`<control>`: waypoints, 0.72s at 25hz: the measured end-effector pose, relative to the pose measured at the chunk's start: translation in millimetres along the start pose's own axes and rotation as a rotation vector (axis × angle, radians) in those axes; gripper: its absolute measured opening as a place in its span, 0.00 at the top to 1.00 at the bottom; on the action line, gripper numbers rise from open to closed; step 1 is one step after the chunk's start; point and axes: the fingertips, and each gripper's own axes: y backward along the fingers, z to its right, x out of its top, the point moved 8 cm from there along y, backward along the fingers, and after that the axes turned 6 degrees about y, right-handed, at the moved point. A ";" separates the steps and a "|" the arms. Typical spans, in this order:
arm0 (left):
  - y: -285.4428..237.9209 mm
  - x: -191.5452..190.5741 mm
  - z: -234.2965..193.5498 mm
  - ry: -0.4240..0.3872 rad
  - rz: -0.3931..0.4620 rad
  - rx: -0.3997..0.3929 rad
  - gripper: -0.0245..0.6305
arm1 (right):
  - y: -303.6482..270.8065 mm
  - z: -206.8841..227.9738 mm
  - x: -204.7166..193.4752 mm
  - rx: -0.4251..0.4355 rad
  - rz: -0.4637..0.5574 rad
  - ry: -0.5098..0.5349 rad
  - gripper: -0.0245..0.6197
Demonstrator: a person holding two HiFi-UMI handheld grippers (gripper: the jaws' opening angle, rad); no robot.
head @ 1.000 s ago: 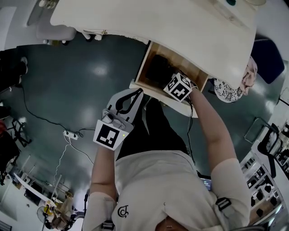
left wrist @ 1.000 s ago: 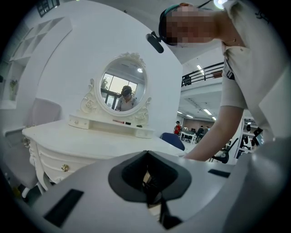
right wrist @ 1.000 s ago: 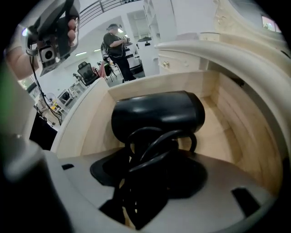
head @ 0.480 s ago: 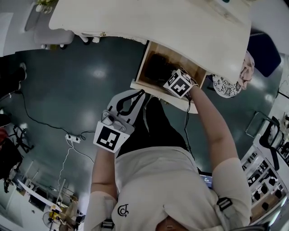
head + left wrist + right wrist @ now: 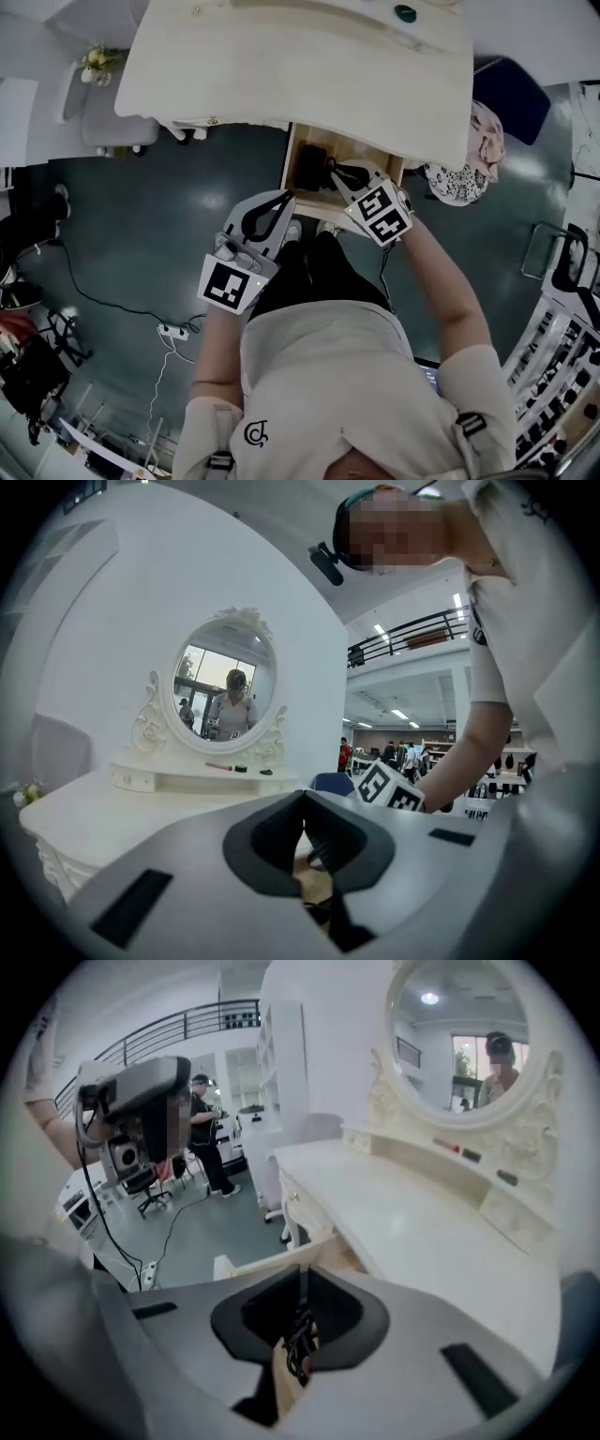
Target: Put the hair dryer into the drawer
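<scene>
The dark hair dryer [image 5: 314,161] lies with its cord inside the open wooden drawer [image 5: 292,150] under the white dressing table [image 5: 300,66]. My right gripper [image 5: 331,165] hangs over the drawer's front right part, tilted downward. Its jaws are closing, the tips meet and nothing is between them. In the right gripper view the dark cord [image 5: 300,1340] shows below the right gripper [image 5: 302,1277]. My left gripper [image 5: 285,195] is shut and empty, held just in front of the drawer. In the left gripper view the left gripper [image 5: 305,799] points toward the table and its oval mirror [image 5: 226,691].
A power strip [image 5: 172,330] and cable lie on the dark floor at the left. A white stool [image 5: 114,131] stands at the table's left end, a blue chair [image 5: 506,94] and a patterned cloth [image 5: 459,183] at its right. Racks [image 5: 562,375] stand at far right.
My right gripper has come up out of the drawer and back toward me, leaving the hair dryer inside. The left gripper has risen a little.
</scene>
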 end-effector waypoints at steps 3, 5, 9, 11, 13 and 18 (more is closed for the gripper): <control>-5.9 16.8 1.8 -0.033 0.002 -0.019 0.94 | 33.9 -0.4 21.8 -0.047 0.143 -0.008 0.95; -9.3 23.6 -0.9 -0.047 -0.017 -0.010 0.94 | 55.8 0.2 34.0 -0.075 0.232 -0.019 0.95; -17.8 44.0 2.4 -0.071 -0.016 -0.017 0.94 | 103.8 6.2 53.2 -0.175 0.394 -0.061 0.95; -22.0 56.3 8.0 -0.091 -0.002 -0.037 0.94 | 128.3 9.5 61.9 -0.226 0.471 -0.099 0.95; -26.2 67.9 14.7 -0.114 0.009 -0.062 0.94 | 151.1 12.0 69.0 -0.269 0.538 -0.137 0.95; -36.5 96.6 26.9 -0.171 0.035 -0.112 0.94 | 195.6 16.5 84.2 -0.375 0.663 -0.169 0.95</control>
